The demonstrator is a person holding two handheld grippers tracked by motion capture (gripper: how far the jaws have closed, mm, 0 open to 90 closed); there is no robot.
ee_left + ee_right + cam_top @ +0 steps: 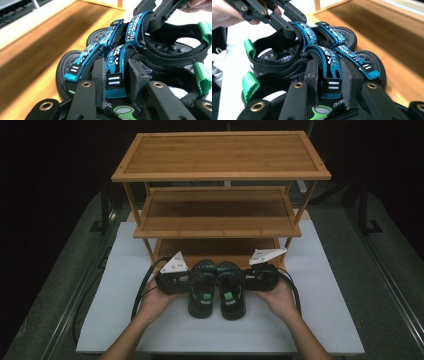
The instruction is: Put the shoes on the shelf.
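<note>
High view, scene: A three-tier wooden shoe rack [220, 175] stands at the far side of a white tabletop [325, 310]. A pair of black sandals sits side by side in front of its lowest shelf [215, 247], toes toward the rack.
High view, my hands: My left hand [155, 302] and right hand [281, 299] come in from the bottom edge, palms cupped inward, forearms angled toward the middle. My left claw [187, 280] presses in from the left on the left sandal [201, 290]; my right claw [248, 279] meets the right sandal [231, 292] from the right.
Left gripper view, grip: My left claw [115, 75] is narrowed onto the blue strap [114, 67] of the nearer sandal, pads against both sides of it. The other claw grips the farther sandal's strap at top right. Green heel tabs [202, 77] show on the right.
Right gripper view, grip: My right claw [329, 75] is likewise closed on a blue strap [331, 72], which sits pinched between the pads. Wooden shelf board [392, 32] lies just beyond the toes.
Progress: By my judgement, both sandals are gripped but still rest on the tabletop. Lifting them and setting them on a shelf is left to do.
</note>
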